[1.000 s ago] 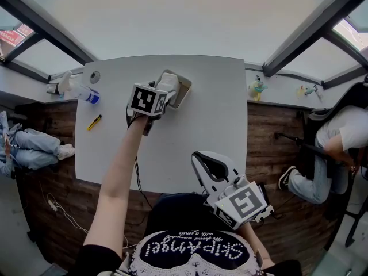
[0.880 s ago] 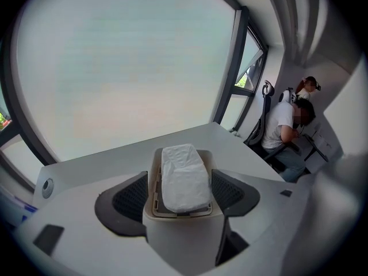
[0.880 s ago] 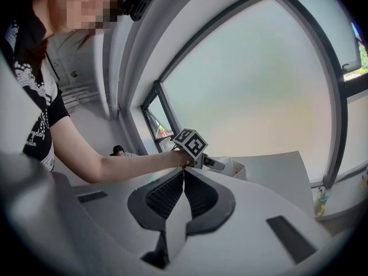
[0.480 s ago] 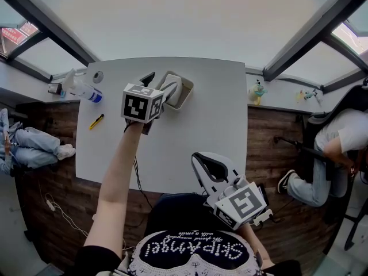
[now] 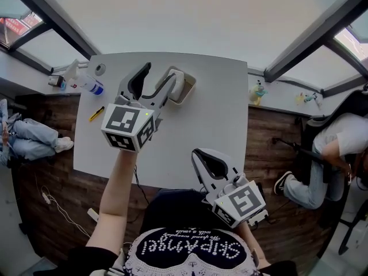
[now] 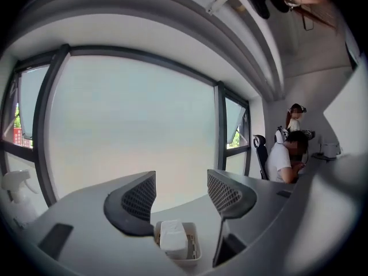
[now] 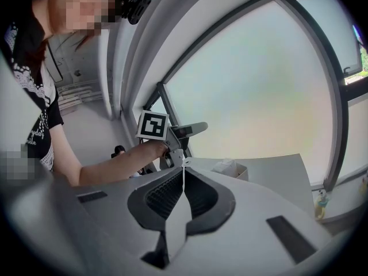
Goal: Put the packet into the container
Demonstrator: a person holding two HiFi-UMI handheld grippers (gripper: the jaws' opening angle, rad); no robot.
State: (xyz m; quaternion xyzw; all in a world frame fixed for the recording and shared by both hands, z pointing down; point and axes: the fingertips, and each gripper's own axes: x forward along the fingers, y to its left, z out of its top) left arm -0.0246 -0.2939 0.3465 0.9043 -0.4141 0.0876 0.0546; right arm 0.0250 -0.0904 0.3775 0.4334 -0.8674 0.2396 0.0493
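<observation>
A white packet (image 5: 177, 80) lies inside the small beige container (image 5: 190, 89) at the far side of the white table (image 5: 213, 119). My left gripper (image 5: 158, 73) hangs above the table, just short of the container; its jaws are wide apart and closing, with nothing between them. In the left gripper view the packet (image 6: 172, 237) shows in the container (image 6: 194, 259), below and beyond the left gripper (image 6: 181, 183). My right gripper (image 5: 202, 156) is shut and empty over the table's near edge. The right gripper view shows the right gripper (image 7: 184, 167) shut, with the container (image 7: 240, 172) beyond.
A spray bottle (image 5: 86, 85), a roll of tape (image 5: 100, 69) and a yellow cutter (image 5: 95, 114) lie at the table's far left corner. Small toys (image 5: 257, 89) stand on the sill to the right. A person (image 5: 339, 142) sits further right.
My left gripper has risen from the container and drawn back toward me; the packet stays in the container. The right gripper has hardly moved.
</observation>
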